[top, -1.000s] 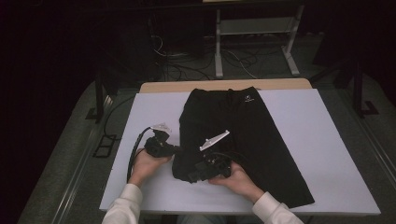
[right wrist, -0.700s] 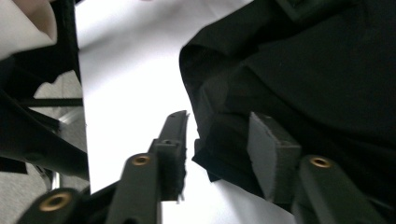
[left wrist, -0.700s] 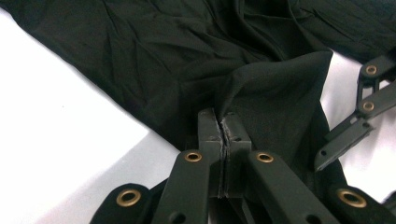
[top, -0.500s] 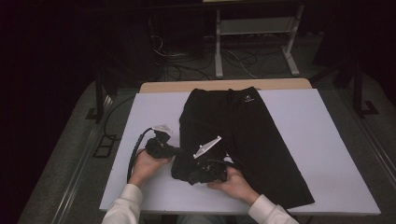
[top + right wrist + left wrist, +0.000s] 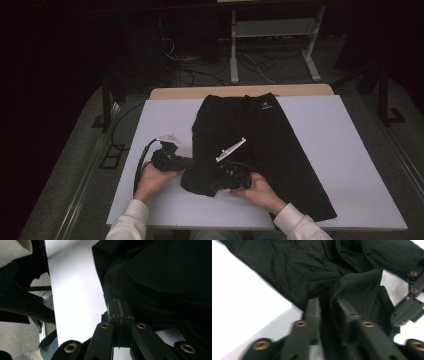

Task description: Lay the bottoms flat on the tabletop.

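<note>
Two tools work the near hem of black trousers (image 5: 260,140) lying lengthwise on the white desk (image 5: 350,150), waistband far. Left tool (image 5: 328,315) pinches a fold of cloth between part-spread jaws; right tool (image 5: 117,312) is pressed together on a thin edge at most — it could slip free. Pulling unevenly would bunch the leg or drag the garment off-square — the likeliest fault.

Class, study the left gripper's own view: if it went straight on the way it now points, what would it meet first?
The black trousers. The left gripper has a fold of that cloth between its fingers, and more dark cloth lies directly ahead, though depth is unclear.
</note>
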